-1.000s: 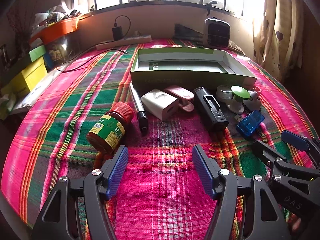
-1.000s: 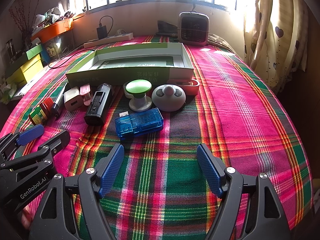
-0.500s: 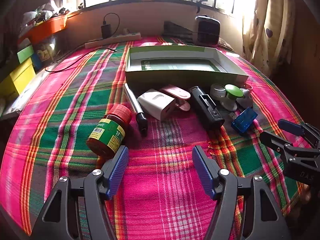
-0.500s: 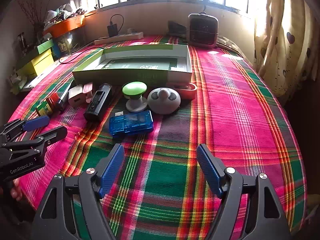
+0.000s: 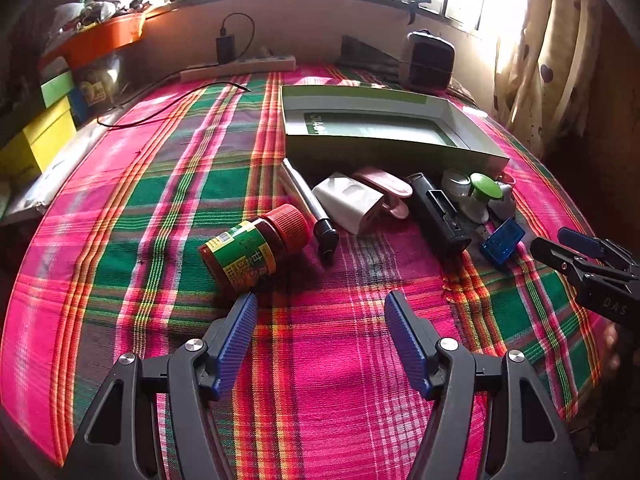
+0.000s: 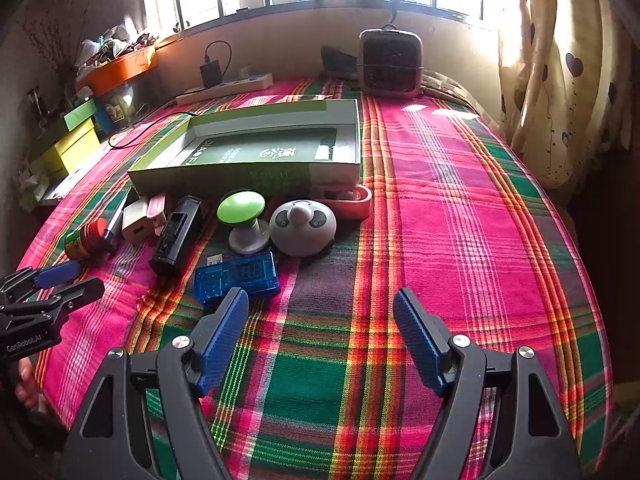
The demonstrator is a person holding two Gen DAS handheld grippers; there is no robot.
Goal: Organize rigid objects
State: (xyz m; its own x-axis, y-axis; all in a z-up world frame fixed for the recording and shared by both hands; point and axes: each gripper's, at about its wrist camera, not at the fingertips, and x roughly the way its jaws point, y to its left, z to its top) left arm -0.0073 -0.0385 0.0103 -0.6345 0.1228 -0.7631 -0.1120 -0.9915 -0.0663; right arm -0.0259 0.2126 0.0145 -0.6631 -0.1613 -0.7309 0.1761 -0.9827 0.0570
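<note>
A row of small objects lies in front of an open green box (image 5: 384,128) (image 6: 256,152) on the plaid cloth. From left: a red-capped bottle (image 5: 256,252) on its side, a pen (image 5: 308,208), a white charger (image 5: 352,200), a pink clip (image 5: 386,188), a black device (image 5: 440,216) (image 6: 176,236), a green-topped knob (image 6: 242,220), a grey round gadget (image 6: 302,228) and a blue USB meter (image 6: 238,276). My left gripper (image 5: 320,336) is open just below the bottle. My right gripper (image 6: 320,332) is open, its left finger beside the USB meter.
A small heater (image 6: 390,64) and a power strip (image 6: 226,86) stand at the far edge under the window. Coloured boxes (image 5: 44,128) and an orange shelf (image 5: 100,38) line the left side. A curtain (image 6: 560,80) hangs on the right. A pink dish (image 6: 348,202) sits by the box.
Both grippers pulled back and rose half a second ago, then came forward again. The left one now sits right of the bottle; the right is close to the blue USB meter. Nothing was grasped.
</note>
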